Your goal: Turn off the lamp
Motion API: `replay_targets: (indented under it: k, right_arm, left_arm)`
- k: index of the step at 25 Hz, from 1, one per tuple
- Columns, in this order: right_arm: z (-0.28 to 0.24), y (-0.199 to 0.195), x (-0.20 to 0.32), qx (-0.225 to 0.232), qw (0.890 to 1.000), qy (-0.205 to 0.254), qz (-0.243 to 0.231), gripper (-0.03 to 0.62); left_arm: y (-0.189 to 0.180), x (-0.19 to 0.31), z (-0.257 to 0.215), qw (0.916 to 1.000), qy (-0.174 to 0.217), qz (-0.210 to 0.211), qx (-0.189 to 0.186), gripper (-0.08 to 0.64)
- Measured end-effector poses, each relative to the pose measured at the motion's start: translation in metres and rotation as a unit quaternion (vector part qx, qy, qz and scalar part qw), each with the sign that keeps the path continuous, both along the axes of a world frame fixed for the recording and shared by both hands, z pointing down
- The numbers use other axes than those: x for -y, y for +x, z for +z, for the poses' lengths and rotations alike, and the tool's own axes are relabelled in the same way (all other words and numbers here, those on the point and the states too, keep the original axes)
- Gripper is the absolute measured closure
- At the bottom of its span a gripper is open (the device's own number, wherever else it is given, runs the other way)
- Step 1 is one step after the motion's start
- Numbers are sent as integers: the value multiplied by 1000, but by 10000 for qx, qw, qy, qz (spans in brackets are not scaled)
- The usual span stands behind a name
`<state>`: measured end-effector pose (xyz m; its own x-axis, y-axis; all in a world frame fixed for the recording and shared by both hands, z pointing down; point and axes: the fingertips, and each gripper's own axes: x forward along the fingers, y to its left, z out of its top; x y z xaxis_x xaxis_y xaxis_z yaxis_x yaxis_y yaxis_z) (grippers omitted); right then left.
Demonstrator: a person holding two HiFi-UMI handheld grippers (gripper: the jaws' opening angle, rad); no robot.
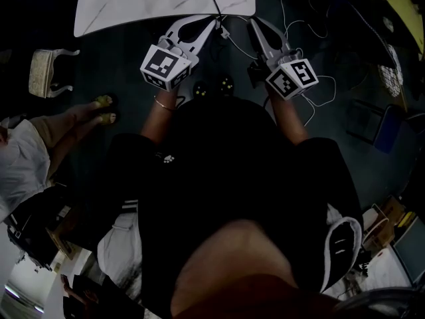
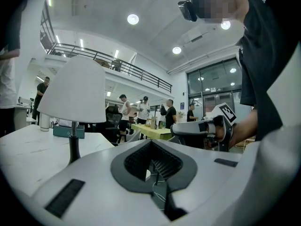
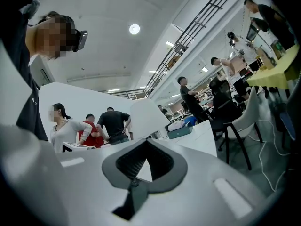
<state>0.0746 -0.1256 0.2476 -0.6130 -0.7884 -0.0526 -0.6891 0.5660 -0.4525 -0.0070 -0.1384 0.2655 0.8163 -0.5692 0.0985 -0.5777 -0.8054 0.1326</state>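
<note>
table (image 1: 133, 5): smooth, marble-look veining | lamp shade (image 2: 75, 86): matt white

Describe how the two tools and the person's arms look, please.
Both the left tool and the right tool are white with dark grey ribbed pads. Each carries a cube with black-and-white square markers. The person wears a black top and a thin bracelet on the left wrist.

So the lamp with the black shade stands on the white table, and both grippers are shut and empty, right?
No: the left gripper view shows that the shade is white. The lamp stands on the white table, and the left gripper and right gripper are shut and empty.
</note>
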Motion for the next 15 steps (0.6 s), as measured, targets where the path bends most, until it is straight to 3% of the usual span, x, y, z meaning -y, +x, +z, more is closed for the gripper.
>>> replay_targets:
  k: [15]
  right_arm:
    - [3, -1, -5, 29, 10000, -15, 55, 592]
  left_arm:
    - [-1, -3, 6, 10000, -50, 31, -13, 552]
